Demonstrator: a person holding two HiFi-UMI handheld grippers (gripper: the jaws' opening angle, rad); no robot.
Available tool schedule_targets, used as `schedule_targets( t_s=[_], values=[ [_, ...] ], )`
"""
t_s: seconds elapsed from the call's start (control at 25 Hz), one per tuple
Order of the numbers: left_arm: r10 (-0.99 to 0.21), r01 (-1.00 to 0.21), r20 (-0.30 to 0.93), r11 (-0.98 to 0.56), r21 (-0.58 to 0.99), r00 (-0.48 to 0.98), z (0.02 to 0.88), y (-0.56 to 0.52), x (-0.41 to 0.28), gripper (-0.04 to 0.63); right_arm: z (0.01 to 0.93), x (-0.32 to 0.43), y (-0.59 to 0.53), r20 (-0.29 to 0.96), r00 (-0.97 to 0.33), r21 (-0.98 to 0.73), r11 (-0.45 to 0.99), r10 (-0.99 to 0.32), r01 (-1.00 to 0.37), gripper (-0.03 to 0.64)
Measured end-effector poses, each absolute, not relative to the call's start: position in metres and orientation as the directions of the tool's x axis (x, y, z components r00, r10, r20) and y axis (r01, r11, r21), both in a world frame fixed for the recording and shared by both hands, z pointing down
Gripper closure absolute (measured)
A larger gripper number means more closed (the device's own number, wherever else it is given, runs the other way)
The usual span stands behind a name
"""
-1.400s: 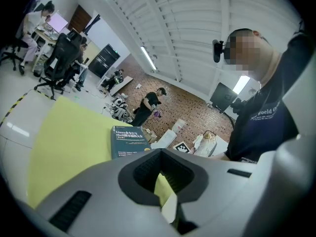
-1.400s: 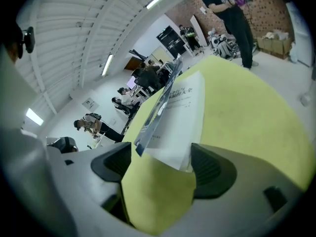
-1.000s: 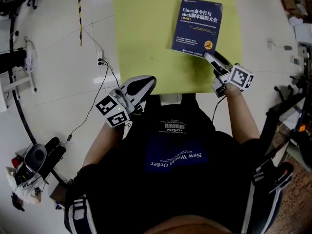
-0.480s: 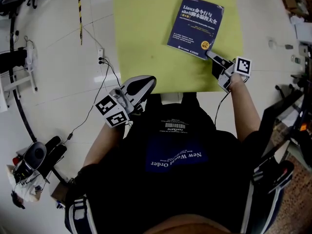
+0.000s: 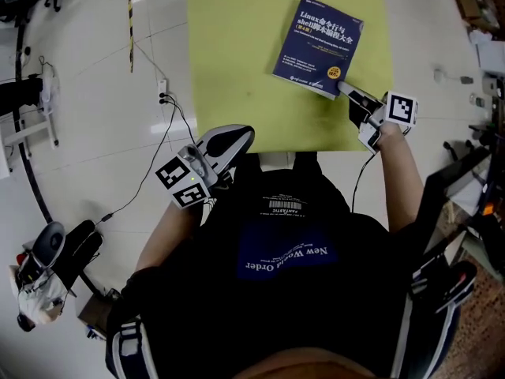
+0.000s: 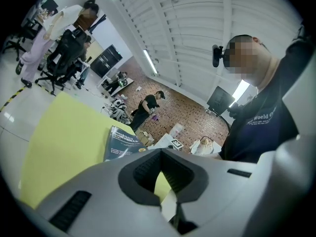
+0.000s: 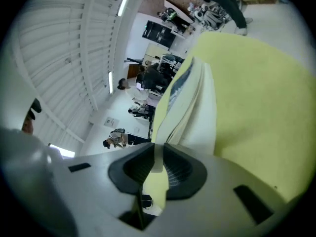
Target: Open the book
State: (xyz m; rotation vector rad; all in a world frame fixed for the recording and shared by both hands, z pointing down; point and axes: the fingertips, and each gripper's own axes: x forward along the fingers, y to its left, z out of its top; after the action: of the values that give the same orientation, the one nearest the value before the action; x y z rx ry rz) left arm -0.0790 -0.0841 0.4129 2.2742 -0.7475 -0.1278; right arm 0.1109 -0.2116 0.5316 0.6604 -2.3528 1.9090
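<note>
Grey jaws of the right gripper (image 7: 157, 167), just closing, now pinched on the near right corner of the dark-blue book (image 5: 319, 46), a thin cover edge between the pads. Rest of the book lying title side up on the yellow-green surface (image 5: 237, 69). Left gripper (image 6: 160, 174) well apart at the surface's near edge, jaws together, holding nothing.

- A yellow-green desk (image 5: 237, 54) stretches ahead of both jaws.
- A white tiled floor (image 5: 79, 133) lies left of the left jaws, marked with striped tape (image 5: 130, 22).
- A brick wall (image 6: 182, 115) stands far beyond the left jaws.
- The ribbed white ceiling (image 6: 197, 23) carries strip lights (image 6: 148, 60).
</note>
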Motion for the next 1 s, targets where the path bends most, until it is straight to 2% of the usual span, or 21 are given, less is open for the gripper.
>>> schedule_targets(
  t_s=[0.16, 0.44, 0.6, 0.72, 0.84, 1.0],
  values=[
    [-0.579, -0.481, 0.103, -0.55, 0.683, 0.809, 0.411, -0.094, -0.102, 0.594, 0.485, 0.068, -0.241, 0.268, -0.931, -0.907, 0.26, -0.249, -0.33, 0.568],
    [-0.629, -0.501, 0.069, -0.544, 0.673, 0.774, 0.412, -0.066, -0.083, 0.594, 0.447, 0.02, -0.248, 0.232, -0.964, -0.87, 0.415, -0.13, -0.265, 0.568],
    [-0.669, -0.513, 0.056, -0.511, 0.689, 0.741, 0.412, -0.071, -0.139, 0.594, 0.446, -0.078, -0.278, 0.239, -0.97, -0.852, 0.471, -0.044, -0.231, 0.567],
    [-0.706, -0.53, 0.056, -0.475, 0.703, 0.706, 0.415, -0.07, -0.169, 0.594, 0.466, -0.135, -0.301, 0.291, -0.957, -0.839, 0.482, 0.008, -0.252, 0.566],
    [-0.744, -0.556, 0.058, -0.442, 0.704, 0.665, 0.427, -0.051, -0.185, 0.594, 0.518, -0.163, -0.311, 0.433, -0.901, -0.807, 0.457, 0.027, -0.374, 0.566],
    [-0.768, -0.579, 0.077, -0.408, 0.706, 0.635, 0.432, -0.042, -0.213, 0.594, 0.566, -0.209, -0.322, 0.473, -0.878, -0.82, 0.404, 0.081, -0.404, 0.547]
  ],
)
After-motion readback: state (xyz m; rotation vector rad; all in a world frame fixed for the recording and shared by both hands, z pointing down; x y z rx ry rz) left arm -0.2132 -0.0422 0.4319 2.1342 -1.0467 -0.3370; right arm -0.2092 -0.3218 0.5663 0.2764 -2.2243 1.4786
